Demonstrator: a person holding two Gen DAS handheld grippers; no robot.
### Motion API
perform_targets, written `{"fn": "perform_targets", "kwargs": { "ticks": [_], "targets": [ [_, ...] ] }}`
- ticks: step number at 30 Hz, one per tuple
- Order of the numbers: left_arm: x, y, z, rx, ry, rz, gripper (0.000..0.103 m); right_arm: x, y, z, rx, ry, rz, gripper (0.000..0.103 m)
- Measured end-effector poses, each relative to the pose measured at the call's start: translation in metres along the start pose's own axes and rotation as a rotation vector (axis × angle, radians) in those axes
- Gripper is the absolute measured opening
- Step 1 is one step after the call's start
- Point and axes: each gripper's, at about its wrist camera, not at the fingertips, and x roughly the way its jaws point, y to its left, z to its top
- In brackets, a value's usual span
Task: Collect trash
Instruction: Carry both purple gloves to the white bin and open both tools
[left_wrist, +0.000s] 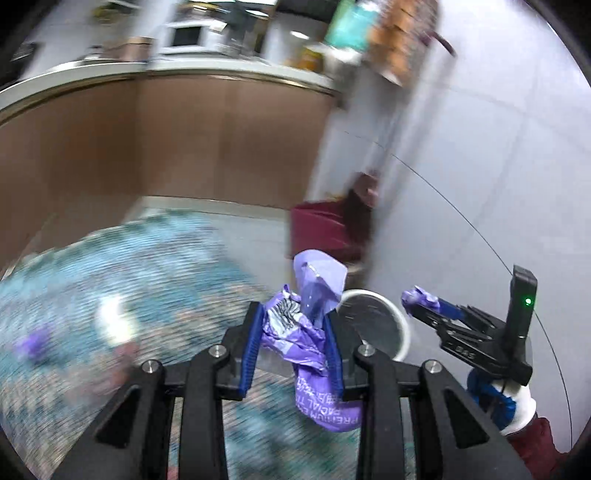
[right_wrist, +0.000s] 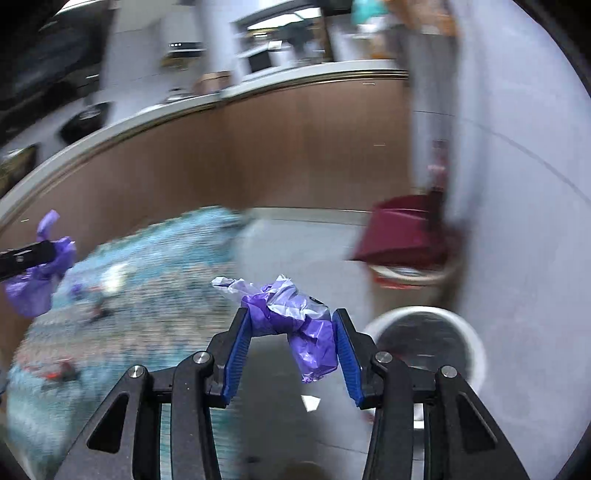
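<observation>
- Crumpled purple tissue wrapper (left_wrist: 308, 343), printed with letters, hangs clamped between blue pads.
- Second crumpled purple wrapper (right_wrist: 295, 317), also clamped.
- White round bin (right_wrist: 424, 339) stands on the floor.

Right tongs (right_wrist: 291, 325) clamp crumpled purple wrapper (right_wrist: 295, 317); white bin (right_wrist: 476, 343) just right — blurred.

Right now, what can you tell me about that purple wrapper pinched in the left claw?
The purple wrapper is a crumpled plastic tissue pack, glossy violet with a paler lilac flap sticking up and a black-and-white striped patch. White print on its hanging end reads partly "PREMIUM" and "FACIAL". It is squeezed between the blue ribbed pads of the left claw, its lower end dangling free above the patterned teal rug. Nothing else touches it.
</observation>
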Motion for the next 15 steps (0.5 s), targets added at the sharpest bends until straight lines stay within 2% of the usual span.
{"fn": "perform_targets", "kwargs": {
  "ticks": [4, 9, 13, 15],
  "targets": [
    [0.082, -0.049, 0.024, 0.014, 0.104, -0.114, 0.03, 0.012, -0.051, -0.005, 0.055, 0.024, -0.123, 0.044],
    [0.171, -0.097, 0.036, -0.008, 0.21, -0.203, 0.034, 0.037, -0.09, -0.012, 0.1, 0.064, -0.194, 0.047],
    [0.225, -0.122, 0.04, -0.025, 0.263, -0.215, 0.039, 0.055, -0.115, -0.015, 0.12, 0.09, -0.229, 0.049],
    [0.249, -0.131, 0.039, -0.037, 0.295, -0.223, 0.04, 0.062, -0.127, -0.018, 0.146, 0.103, -0.241, 0.056]
  ]
}}
